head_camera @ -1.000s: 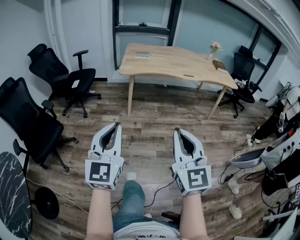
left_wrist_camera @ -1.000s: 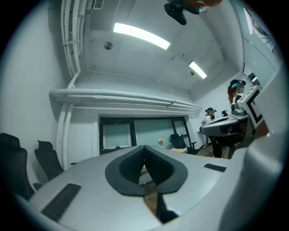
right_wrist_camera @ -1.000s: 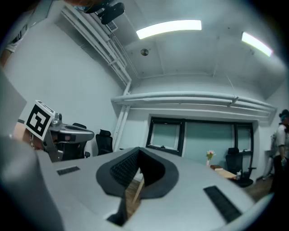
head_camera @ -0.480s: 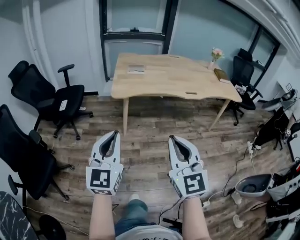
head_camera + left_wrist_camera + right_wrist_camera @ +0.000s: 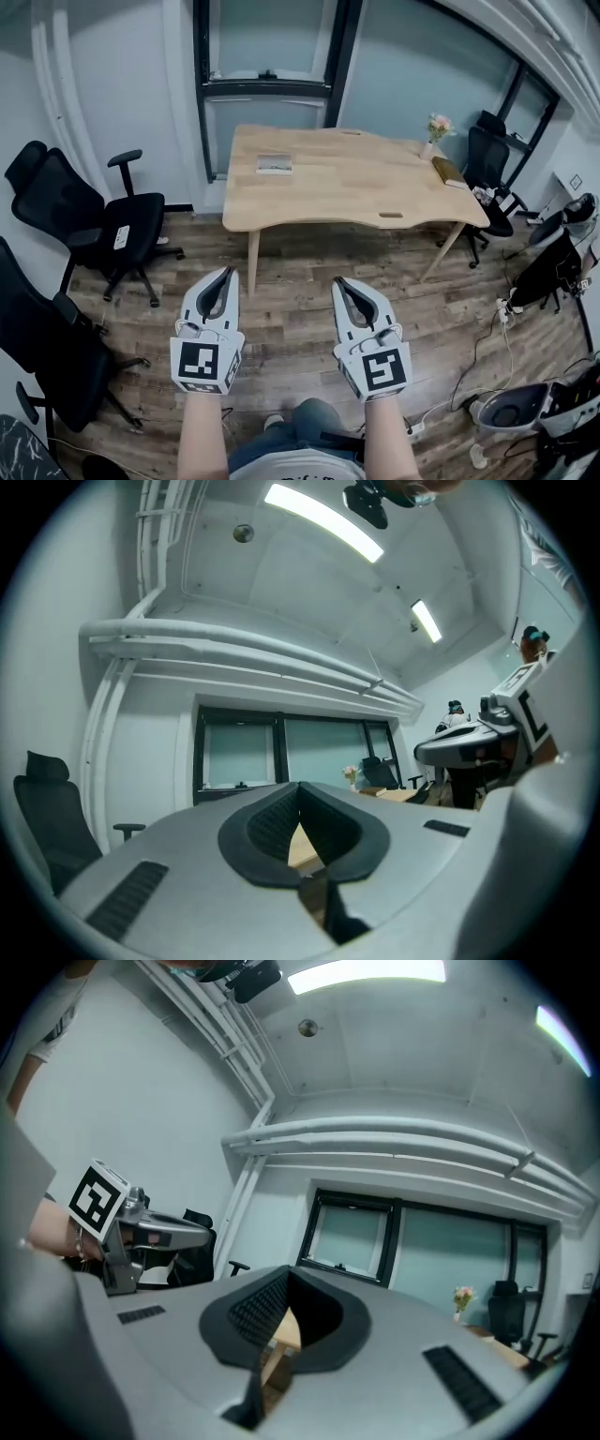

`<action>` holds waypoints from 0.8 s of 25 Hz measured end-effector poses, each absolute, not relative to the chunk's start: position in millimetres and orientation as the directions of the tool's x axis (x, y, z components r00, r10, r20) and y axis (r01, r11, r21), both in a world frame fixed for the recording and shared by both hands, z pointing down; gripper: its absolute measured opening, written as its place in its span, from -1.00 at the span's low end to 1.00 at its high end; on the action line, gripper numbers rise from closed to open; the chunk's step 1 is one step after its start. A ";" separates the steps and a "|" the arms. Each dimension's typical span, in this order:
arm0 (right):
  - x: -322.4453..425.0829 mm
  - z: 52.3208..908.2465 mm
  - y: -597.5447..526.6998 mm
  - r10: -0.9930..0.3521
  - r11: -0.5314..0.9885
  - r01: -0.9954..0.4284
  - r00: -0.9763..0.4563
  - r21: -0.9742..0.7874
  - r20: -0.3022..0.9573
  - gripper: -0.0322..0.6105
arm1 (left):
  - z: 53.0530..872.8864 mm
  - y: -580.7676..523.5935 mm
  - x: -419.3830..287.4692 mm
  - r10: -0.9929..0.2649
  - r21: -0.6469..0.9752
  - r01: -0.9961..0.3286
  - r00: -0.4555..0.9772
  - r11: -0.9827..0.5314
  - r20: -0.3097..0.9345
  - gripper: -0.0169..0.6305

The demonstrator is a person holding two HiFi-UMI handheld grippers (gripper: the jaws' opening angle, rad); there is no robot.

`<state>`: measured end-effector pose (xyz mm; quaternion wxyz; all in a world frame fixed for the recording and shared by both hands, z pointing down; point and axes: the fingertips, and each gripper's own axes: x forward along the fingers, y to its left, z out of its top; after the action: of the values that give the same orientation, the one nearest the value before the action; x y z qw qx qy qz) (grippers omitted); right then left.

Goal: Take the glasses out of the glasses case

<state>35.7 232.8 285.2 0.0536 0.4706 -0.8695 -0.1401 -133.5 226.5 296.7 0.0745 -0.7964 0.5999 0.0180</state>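
Note:
A wooden table (image 5: 347, 183) stands ahead by the dark-framed window. On its left part lies a small flat pale item (image 5: 273, 166), too small to tell what it is. No glasses show in any view. My left gripper (image 5: 225, 272) and right gripper (image 5: 338, 281) are held side by side over the wood floor, well short of the table, both shut and empty. In the left gripper view the jaws (image 5: 300, 786) meet at the tips, with the table edge showing behind them. The right gripper view shows its jaws (image 5: 285, 1273) shut the same way.
A flower vase (image 5: 433, 127), a brown book (image 5: 448, 171) and a small dark object (image 5: 390, 215) sit on the table's right part. Black office chairs (image 5: 89, 225) stand at the left, another (image 5: 487, 155) behind the table's right end. Cables and gear (image 5: 520, 408) lie at the right.
The table has come nearer and larger in the head view as both grippers were carried forward together. Both jaws stayed shut. The chairs slid toward the left edge.

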 end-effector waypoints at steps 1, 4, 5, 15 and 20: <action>33.5 283.3 225.3 -0.832 0.518 -0.805 -0.553 0.289 -0.049 -0.87 | 295.5 221.2 -137.2 -0.954 -0.093 -0.960 0.275 -0.265 -0.122 -0.90; 28.2 280.9 202.5 -0.830 0.515 -0.804 -0.554 0.298 -0.060 -0.87 | 295.3 204.6 -144.5 -0.955 -0.074 -0.962 0.271 -0.263 -0.125 -0.90; 27.4 281.4 194.2 -0.831 0.513 -0.803 -0.553 0.302 -0.060 -0.87 | 296.9 198.0 -144.5 -0.953 -0.074 -0.960 0.277 -0.269 -0.121 -0.90; 29.3 296.8 67.5 -0.818 0.534 -0.799 -0.571 0.277 -0.069 -0.87 | 317.1 78.6 -131.6 -0.946 -0.124 -0.944 0.315 -0.304 -0.080 -0.90; 31.1 301.1 -33.1 -0.815 0.547 -0.806 -0.575 0.227 -0.076 -0.87 | 317.9 -18.2 -134.0 -0.952 -0.132 -0.947 0.301 -0.292 -0.060 -0.90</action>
<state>31.1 -33.1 301.1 0.0191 0.4608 -0.8793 -0.1191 -134.0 -18.2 317.9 0.0710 -0.8035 0.5908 -0.0150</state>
